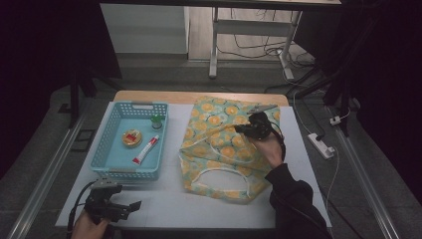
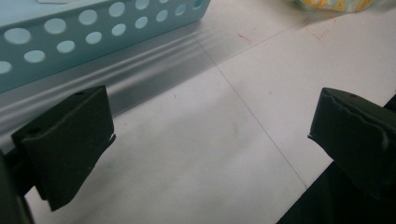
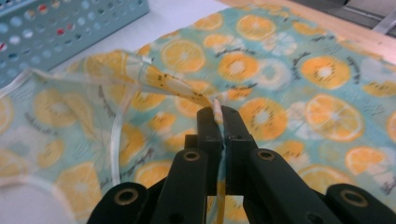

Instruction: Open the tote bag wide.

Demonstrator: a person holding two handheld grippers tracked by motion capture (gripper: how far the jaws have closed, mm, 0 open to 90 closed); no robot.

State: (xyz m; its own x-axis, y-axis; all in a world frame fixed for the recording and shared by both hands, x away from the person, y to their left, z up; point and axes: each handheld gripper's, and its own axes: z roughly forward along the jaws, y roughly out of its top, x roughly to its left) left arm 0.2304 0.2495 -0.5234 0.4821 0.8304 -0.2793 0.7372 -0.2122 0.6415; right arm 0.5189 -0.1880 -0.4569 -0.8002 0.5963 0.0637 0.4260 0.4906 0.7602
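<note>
My right gripper pinches the bag's fabric mid-table; my left gripper hangs agape by the basket. The thin pinch may slip if I tug hard.

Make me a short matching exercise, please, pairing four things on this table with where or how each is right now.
Things:
1. bag
2. tube
3. left gripper
4. right gripper

States:
A. lying in the basket
B. open above bare table
C. shut on fabric
D. spread flat, printed with orange slices

Pairs: 1-D, 2-A, 3-B, 4-C
</note>
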